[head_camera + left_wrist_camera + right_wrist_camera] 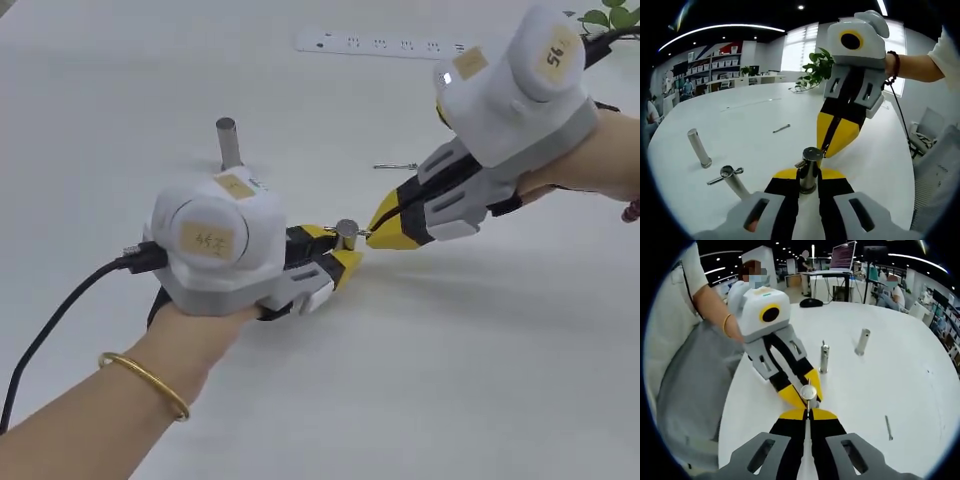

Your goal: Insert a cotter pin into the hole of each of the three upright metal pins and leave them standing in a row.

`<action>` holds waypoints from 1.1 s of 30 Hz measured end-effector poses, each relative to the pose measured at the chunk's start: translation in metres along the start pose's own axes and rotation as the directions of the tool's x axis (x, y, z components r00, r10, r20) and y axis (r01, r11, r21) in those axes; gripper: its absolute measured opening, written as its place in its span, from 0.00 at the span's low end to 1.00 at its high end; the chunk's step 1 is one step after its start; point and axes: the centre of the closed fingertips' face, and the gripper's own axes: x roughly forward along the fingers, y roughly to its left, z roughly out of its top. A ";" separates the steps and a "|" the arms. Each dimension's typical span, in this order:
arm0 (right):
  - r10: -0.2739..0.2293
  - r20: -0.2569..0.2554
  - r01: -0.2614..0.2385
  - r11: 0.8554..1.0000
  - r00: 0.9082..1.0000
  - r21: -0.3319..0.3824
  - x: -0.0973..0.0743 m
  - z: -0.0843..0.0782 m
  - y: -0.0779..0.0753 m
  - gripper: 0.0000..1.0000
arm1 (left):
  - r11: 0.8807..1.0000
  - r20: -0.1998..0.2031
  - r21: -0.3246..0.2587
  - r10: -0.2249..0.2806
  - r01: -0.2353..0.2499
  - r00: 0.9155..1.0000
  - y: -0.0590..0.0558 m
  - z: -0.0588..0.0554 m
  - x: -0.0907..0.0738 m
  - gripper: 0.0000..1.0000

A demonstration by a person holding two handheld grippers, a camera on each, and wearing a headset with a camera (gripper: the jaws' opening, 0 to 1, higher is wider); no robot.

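At the middle of the white tabletop (470,390), the left claw (335,248) was clamped on a short grey steel pin (346,232) and held it upright. The right claw (373,237) pointed in from 2 o'clock, pinched shut on what looked like a thin wire cotter pin (365,235), whose tip met the pin's head. In the left gripper view a small grey end seemed to show at the head's far side, so the insertion was judged begun but not seated.

The step called for a firm, low left grip, so that the hole faced the right claw squarely. The push had to run level along the hole's axis with no twist, and ease off if the wire bowed. Letting go was best saved until the loop sat against the head.

In the left gripper view, at 9 o'clock of the held pin, a second steel pin (732,181) already carried its cotter. A bare steel pin (699,147) stood beyond it. A spare cotter pin (395,166) lay at 1 o'clock.
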 end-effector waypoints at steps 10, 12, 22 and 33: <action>-0.027 -0.008 0.027 1.000 1.000 -0.009 -0.007 -0.007 0.001 0.12 | 1.000 0.000 -0.002 0.004 -0.004 1.000 0.000 0.000 0.000 0.12; -0.034 -0.004 0.034 0.999 0.999 -0.003 -0.011 -0.009 0.000 0.12 | 1.000 0.000 -0.002 0.005 -0.005 1.000 0.000 0.000 0.000 0.12; -0.043 0.024 0.043 0.999 0.999 -0.005 -0.012 -0.008 0.002 0.05 | 1.000 0.001 -0.006 0.002 -0.002 1.000 -0.001 0.000 0.000 0.12; -0.054 0.051 0.054 0.998 0.997 0.010 -0.007 -0.002 0.000 0.05 | 1.000 0.011 -0.025 0.007 -0.007 1.000 -0.001 0.000 0.001 0.12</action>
